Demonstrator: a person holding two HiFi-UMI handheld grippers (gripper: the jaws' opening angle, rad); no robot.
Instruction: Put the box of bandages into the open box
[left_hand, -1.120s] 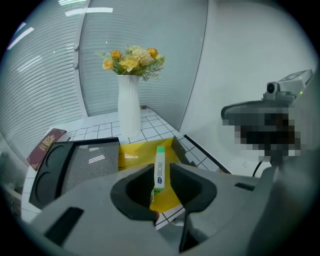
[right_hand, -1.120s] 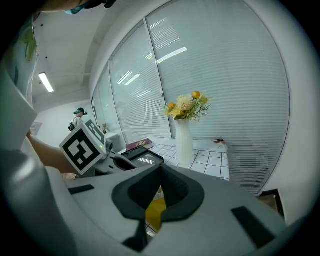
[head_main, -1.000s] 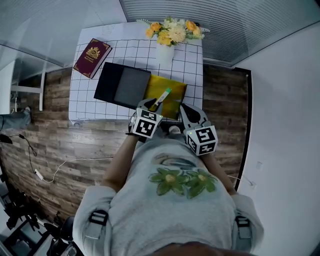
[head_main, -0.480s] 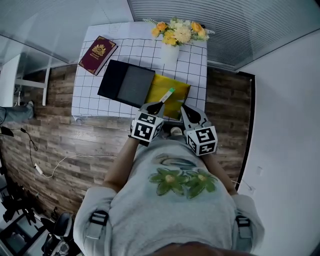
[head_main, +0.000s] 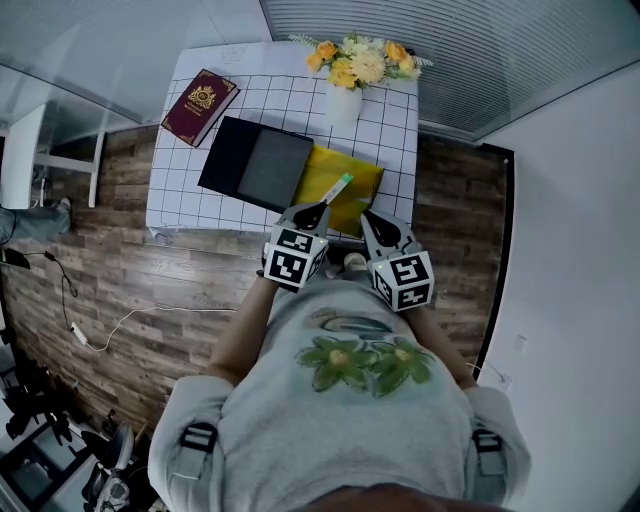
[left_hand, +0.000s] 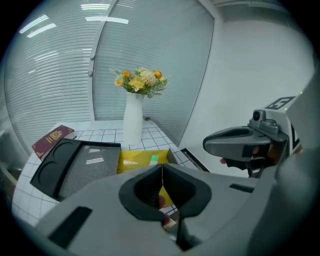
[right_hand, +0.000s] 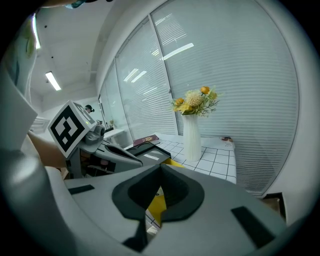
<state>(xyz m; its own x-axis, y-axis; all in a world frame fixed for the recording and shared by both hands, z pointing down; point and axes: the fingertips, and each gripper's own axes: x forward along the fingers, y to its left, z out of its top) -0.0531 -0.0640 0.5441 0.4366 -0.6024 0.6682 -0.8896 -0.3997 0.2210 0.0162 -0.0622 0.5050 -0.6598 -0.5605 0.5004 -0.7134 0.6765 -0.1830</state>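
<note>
The left hand-held gripper (left_hand: 161, 169) and the right hand-held gripper (right_hand: 160, 175) are both pinched closed and empty. The box of bandages (head_main: 338, 187) lies on the yellow pouch (head_main: 364, 184), at 1 o'clock from the left tips. The open black box (head_main: 255, 165) is at the pouch's 9 o'clock.

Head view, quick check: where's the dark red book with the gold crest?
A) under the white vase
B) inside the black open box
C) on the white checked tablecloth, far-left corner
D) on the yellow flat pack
C: the dark red book with the gold crest lies flat on the white checked tablecloth at its far-left corner, beyond the black open box.
</note>
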